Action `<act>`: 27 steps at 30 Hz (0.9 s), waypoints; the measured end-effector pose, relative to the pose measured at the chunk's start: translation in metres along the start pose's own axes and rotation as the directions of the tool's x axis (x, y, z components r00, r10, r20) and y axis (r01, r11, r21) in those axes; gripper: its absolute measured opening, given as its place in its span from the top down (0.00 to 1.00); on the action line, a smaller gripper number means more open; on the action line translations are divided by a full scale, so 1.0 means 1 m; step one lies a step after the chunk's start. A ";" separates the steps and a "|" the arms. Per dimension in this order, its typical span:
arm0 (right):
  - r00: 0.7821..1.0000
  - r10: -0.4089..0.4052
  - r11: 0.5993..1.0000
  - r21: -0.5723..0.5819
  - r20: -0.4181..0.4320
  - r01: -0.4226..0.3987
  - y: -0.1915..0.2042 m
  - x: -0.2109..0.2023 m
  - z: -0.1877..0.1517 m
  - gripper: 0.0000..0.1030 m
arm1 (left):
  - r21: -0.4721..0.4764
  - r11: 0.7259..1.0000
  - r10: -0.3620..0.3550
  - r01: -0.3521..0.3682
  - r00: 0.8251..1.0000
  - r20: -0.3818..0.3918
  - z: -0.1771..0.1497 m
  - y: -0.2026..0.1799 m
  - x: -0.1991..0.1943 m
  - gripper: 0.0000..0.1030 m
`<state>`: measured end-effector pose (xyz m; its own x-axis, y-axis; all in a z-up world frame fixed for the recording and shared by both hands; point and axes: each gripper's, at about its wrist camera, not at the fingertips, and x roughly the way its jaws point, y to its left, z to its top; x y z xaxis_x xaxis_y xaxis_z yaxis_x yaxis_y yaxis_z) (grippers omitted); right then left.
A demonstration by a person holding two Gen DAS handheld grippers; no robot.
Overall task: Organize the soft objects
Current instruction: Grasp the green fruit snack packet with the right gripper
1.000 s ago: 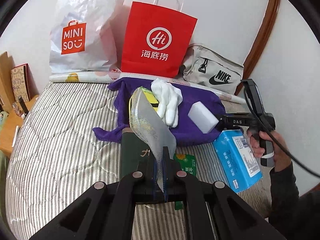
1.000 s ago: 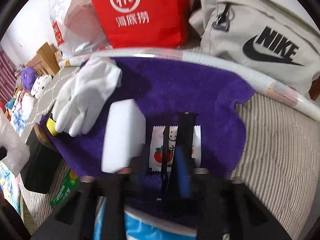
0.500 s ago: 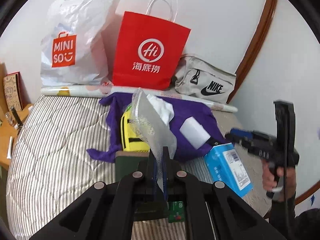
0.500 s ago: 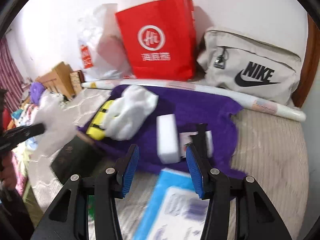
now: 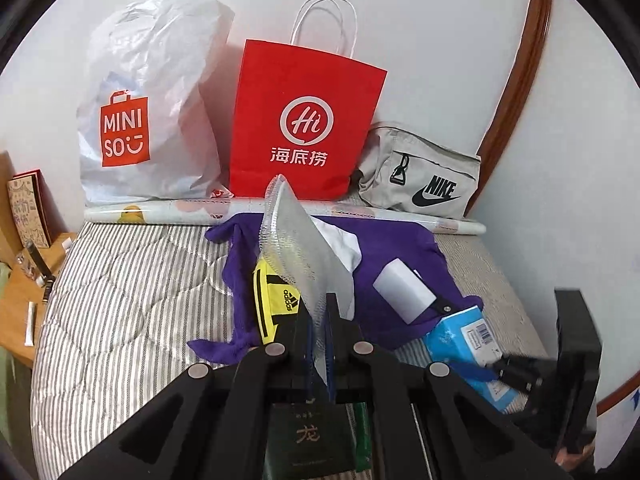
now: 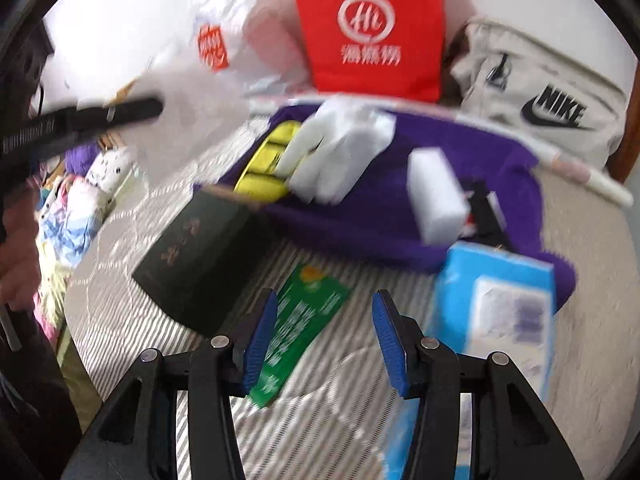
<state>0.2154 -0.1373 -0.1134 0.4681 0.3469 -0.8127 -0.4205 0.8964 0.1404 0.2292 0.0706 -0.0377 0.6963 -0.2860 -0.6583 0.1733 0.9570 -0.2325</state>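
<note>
Silvery mesh pad (image 5: 298,256) is what the left gripper (image 5: 318,344) is pinching right now, its fingers pressed together on the pad's bottom corner, so the sheet is sticking up and away from the camera, leaning a bit left, with its long axis running from the jaws toward the red paper bag (image 5: 304,120) at the wall. Looks to me like the carry step of the sorting job: one soft thing is being held up above the striped mattress (image 5: 120,280), and everything else is sitting in the pile on the purple towel (image 6: 360,216). The right gripper (image 6: 324,336) is hanging with its blue fingers spread wide and nothing between them, over the green packet (image 6: 300,328), between the dark box (image 6: 196,252) and the blue tissue pack (image 6: 496,304). That view is pretty motion-blurred, so I'm not going to guess much detail. The white sponge (image 6: 436,196) is lying on the towel with its long side pointing roughly toward the wall, and the white glove (image 6: 336,156) is draped next to the yellow pouch (image 6: 268,164). I'm guessing the next move is finding a spot for the mesh pad and setting it down flat, since it's floppy and will be wanting to fold
</note>
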 end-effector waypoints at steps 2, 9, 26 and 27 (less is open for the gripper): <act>1.000 -0.007 1.000 0.000 -0.022 0.007 0.010 0.008 -0.005 0.52 | 0.000 1.000 -0.001 0.001 1.000 0.002 0.000 0.003 0.003 0.95; 0.997 -0.029 0.999 0.034 -0.069 0.031 0.024 0.030 -0.015 0.52 | -0.012 0.999 -0.051 0.052 0.999 0.003 0.001 0.013 0.008 0.95; 0.995 -0.046 0.983 0.175 -0.088 0.061 0.029 0.059 -0.025 0.51 | 0.011 0.997 -0.083 0.083 0.997 0.000 -0.003 0.015 0.007 0.95; 0.996 -0.055 0.984 0.168 -0.073 0.067 0.030 0.059 -0.024 0.51 | 0.012 0.997 -0.081 0.081 0.997 0.000 -0.004 0.016 0.006 0.95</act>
<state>0.2116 -0.0962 -0.1712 0.4326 0.2761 -0.8583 -0.2519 0.9511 0.1789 0.2334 0.0835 -0.0483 0.6800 -0.3627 -0.6372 0.2374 0.9312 -0.2767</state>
